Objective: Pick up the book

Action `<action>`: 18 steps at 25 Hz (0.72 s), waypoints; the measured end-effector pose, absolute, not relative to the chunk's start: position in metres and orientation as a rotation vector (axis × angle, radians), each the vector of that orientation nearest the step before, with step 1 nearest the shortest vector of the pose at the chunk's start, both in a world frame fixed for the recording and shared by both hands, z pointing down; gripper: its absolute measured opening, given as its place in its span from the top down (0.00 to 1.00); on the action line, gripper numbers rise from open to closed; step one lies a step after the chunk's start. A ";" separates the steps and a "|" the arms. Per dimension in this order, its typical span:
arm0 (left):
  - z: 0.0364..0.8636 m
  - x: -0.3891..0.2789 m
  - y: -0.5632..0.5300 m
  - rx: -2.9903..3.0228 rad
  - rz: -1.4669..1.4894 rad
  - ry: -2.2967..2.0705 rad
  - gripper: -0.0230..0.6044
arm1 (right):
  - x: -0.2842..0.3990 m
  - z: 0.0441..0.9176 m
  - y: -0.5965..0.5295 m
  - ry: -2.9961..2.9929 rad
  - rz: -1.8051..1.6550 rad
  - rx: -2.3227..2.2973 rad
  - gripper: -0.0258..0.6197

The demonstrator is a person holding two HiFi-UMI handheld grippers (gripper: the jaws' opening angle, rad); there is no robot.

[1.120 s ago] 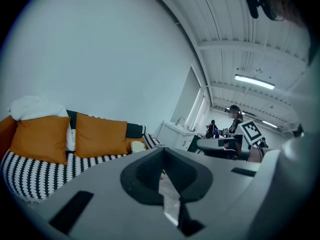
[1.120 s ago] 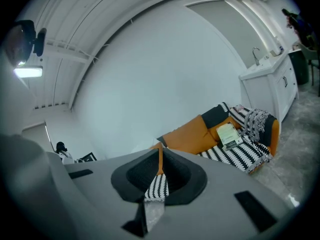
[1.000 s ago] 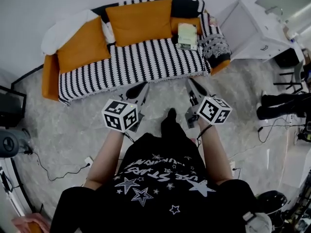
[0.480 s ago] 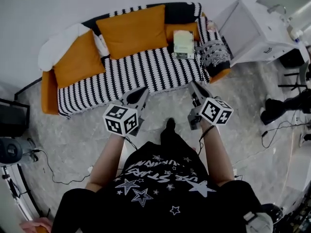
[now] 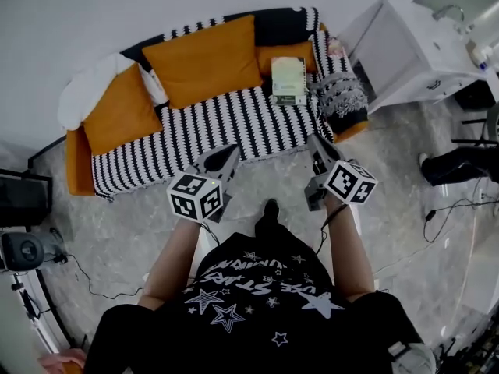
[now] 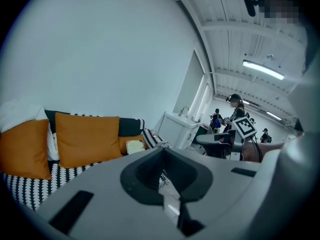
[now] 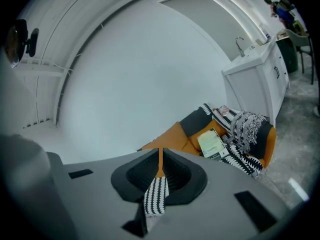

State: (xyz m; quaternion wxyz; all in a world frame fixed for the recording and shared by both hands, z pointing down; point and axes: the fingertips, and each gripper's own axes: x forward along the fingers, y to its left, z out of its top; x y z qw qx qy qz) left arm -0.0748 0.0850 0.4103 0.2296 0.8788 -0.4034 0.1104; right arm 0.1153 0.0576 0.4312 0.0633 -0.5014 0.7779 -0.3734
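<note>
We cannot read the print on the cover of the book [image 5: 288, 80]; it is too small. In the left gripper view, the body of the left gripper [image 6: 163, 149] hides the front of the sofa [image 6: 22, 186]. The head view's left edge cuts off a dark box [image 5: 22, 199]. The distant people [image 6: 235, 109] are too small to tell apart.

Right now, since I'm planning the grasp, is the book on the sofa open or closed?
Closed: the book shows one pale cover and no spread pages, lying on the sofa.
</note>
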 end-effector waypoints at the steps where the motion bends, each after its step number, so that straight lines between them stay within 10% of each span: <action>1: 0.410 -0.071 0.081 2.416 0.307 -1.115 0.95 | 0.119 0.432 0.053 2.347 -1.131 -1.508 0.90; 18: 0.391 -0.030 0.030 2.432 0.292 -1.204 0.95 | 0.158 0.426 0.011 2.412 -1.091 -1.453 0.90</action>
